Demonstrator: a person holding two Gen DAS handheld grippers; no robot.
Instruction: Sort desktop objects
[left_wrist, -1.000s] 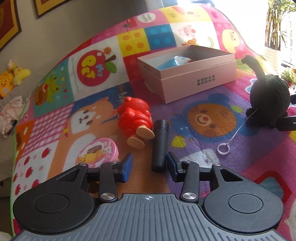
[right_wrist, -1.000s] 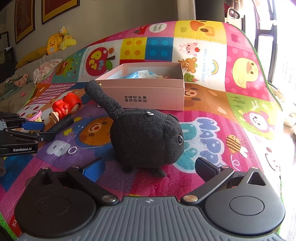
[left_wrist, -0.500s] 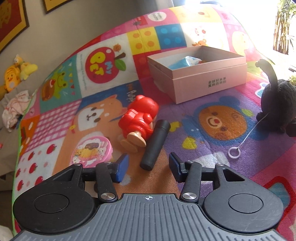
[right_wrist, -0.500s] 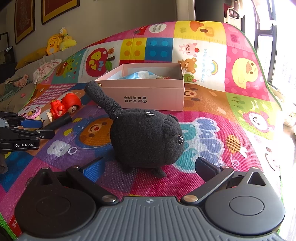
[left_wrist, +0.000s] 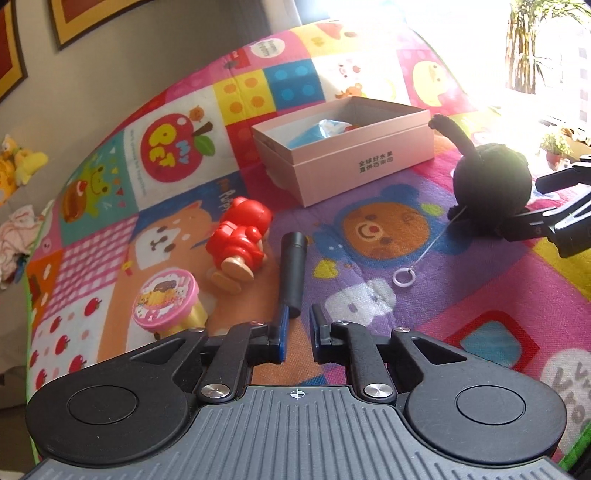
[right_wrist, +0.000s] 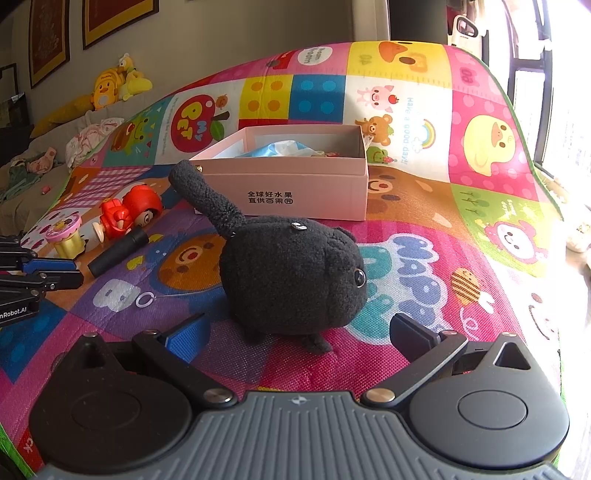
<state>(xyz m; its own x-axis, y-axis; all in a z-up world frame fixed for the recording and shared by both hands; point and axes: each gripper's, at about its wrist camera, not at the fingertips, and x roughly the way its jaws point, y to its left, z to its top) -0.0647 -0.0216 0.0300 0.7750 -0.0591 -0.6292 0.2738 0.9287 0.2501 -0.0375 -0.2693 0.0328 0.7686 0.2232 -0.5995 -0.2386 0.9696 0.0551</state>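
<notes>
A black cylinder (left_wrist: 292, 269) lies on the play mat; it also shows in the right wrist view (right_wrist: 118, 251). My left gripper (left_wrist: 297, 328) sits just behind its near end, jaws narrowed but empty, with a gap between them. A red doll (left_wrist: 240, 243) and a pink-lidded cup (left_wrist: 166, 302) lie to its left. A black plush cat (right_wrist: 291, 277) sits in front of my right gripper (right_wrist: 299, 332), which is wide open on either side of it without touching. The open pink box (left_wrist: 347, 147) stands behind and holds a blue packet.
A thin cord with a white ring (left_wrist: 403, 277) trails from the plush across the mat. The colourful mat (right_wrist: 461, 229) ends at a green edge on the right. Yellow soft toys (right_wrist: 110, 85) and clothes lie on a sofa at far left.
My left gripper's jaws have narrowed and it has shifted so the black cylinder's near end lines up with the gap. The right gripper and the plush have not moved.
</notes>
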